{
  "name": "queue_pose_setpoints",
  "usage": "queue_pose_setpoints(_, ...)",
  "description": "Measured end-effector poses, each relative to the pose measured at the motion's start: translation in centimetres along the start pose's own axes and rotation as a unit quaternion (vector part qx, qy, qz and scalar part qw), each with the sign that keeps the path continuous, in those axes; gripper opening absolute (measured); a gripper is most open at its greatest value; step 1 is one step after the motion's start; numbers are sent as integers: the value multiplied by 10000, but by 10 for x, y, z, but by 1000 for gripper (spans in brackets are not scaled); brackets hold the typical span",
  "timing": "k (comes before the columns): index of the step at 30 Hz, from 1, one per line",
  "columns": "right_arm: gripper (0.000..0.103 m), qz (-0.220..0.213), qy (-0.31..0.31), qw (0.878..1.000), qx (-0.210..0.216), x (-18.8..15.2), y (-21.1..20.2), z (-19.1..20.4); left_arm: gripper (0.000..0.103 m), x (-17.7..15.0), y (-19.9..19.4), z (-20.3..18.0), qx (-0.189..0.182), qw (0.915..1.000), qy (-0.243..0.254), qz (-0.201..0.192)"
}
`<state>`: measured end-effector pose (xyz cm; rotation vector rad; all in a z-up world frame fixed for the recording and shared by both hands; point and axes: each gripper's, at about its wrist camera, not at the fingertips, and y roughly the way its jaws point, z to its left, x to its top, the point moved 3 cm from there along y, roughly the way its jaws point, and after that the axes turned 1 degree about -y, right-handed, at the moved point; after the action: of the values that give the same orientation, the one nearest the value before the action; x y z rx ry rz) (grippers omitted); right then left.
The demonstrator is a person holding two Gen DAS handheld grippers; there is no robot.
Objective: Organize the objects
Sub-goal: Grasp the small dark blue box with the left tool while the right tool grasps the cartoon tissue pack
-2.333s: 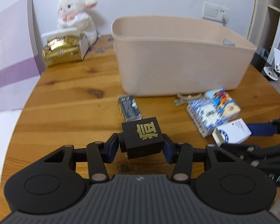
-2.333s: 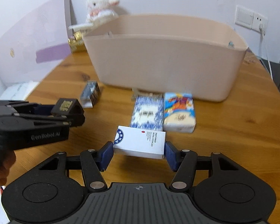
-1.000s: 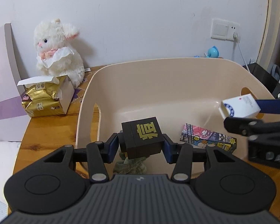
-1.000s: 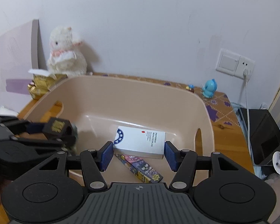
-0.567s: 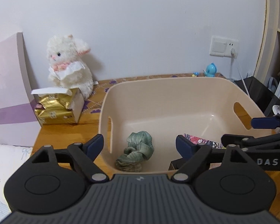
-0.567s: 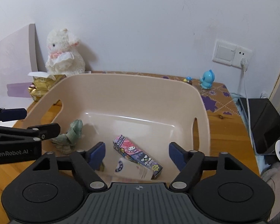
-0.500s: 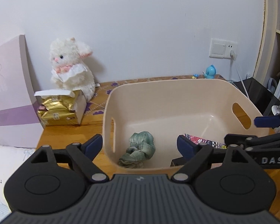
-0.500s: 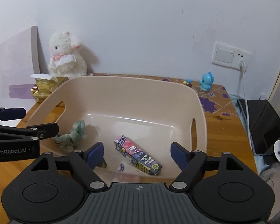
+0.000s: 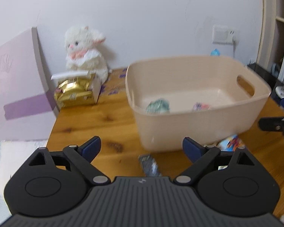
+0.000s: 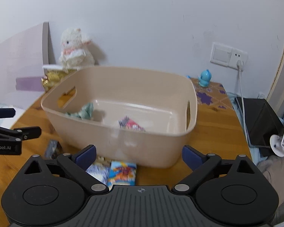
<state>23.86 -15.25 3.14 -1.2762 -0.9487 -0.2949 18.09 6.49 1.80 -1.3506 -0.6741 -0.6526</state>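
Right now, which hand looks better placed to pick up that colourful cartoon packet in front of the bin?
Probably the right hand-held gripper: open, with the cartoon packet almost between its fingers, before the bin.

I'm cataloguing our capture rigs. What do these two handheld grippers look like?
Both look alike. The left gripper and right gripper have matte black linkage arms with silver pivot pins, round black discs either side of a ribbed dark grey body bearing a small logo, and navy blue fingertip pads. White "GenRobot.AI"-style lettering, partly cut off, marks the left one's side. No cables or sleeves show.
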Motion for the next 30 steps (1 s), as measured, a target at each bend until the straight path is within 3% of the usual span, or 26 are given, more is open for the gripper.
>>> queue_pose_setpoints(8,99,529,112,9985,-13,-35,35,-2,94,-37,32,11,29,9987,-131,485)
queue_pose_setpoints(14,99,864,329,9957,96,-49,62,-1,94,-47,50,12,-46,9969,-330,719)
queue_pose_setpoints(27,101,979,509,9939,55,-49,87,-8,93,-48,81,13,5,9942,-502,952)
queue_pose_setpoints(30,98,1074,610,9920,250,-48,88,-8,93,-49,85,14,-61,9929,-605,1025)
